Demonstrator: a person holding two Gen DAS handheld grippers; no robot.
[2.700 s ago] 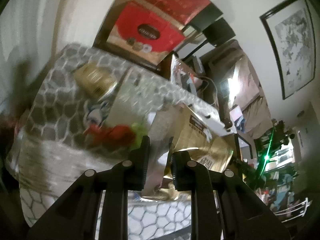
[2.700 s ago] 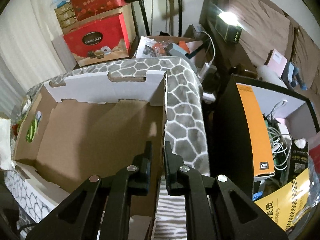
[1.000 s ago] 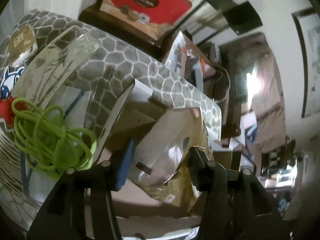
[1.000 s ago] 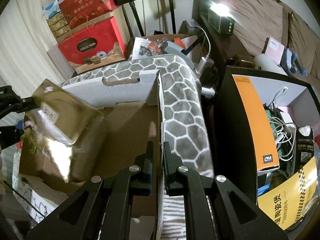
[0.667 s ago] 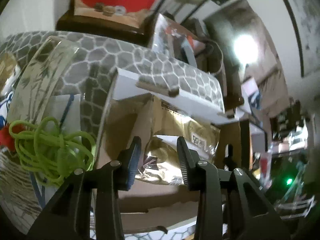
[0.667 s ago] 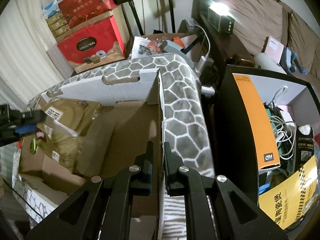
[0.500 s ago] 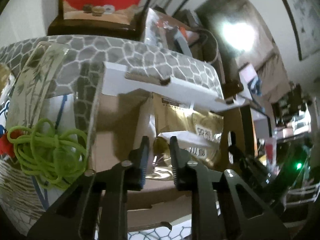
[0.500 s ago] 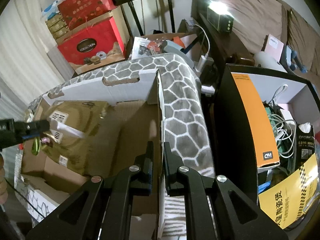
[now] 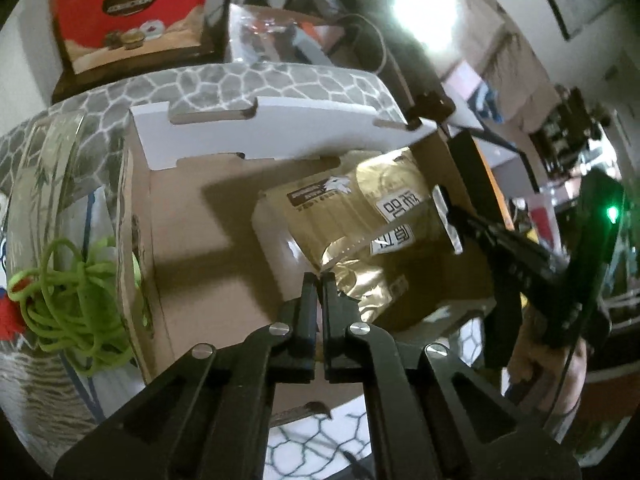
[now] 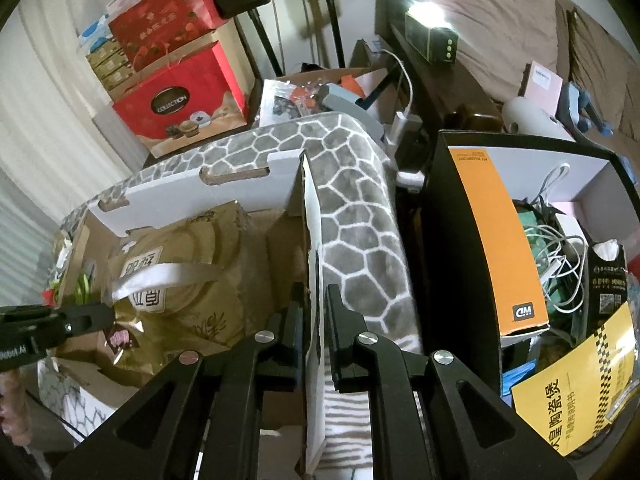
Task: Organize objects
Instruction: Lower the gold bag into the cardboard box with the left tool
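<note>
box (image 9: 208,264): matt brown cardboard, white outside | pouch (image 9: 360,220): glossy crinkled gold foil | cover (image 10: 352,208): soft fuzzy grey cloth | cord (image 9: 68,304): smooth green plastic | left tool (image 9: 319,280): matt black plastic, metal rivets

Dim room, glaring lamp (image 9: 426,8), fisheye-bent edges, slight blur

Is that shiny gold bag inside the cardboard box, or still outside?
Inside: the gold bag lies on the cardboard box floor, between its walls.

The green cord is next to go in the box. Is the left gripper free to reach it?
Probably yes: the left gripper is shut with nothing held, and the green cord lies uncovered just outside the cardboard box wall.
</note>
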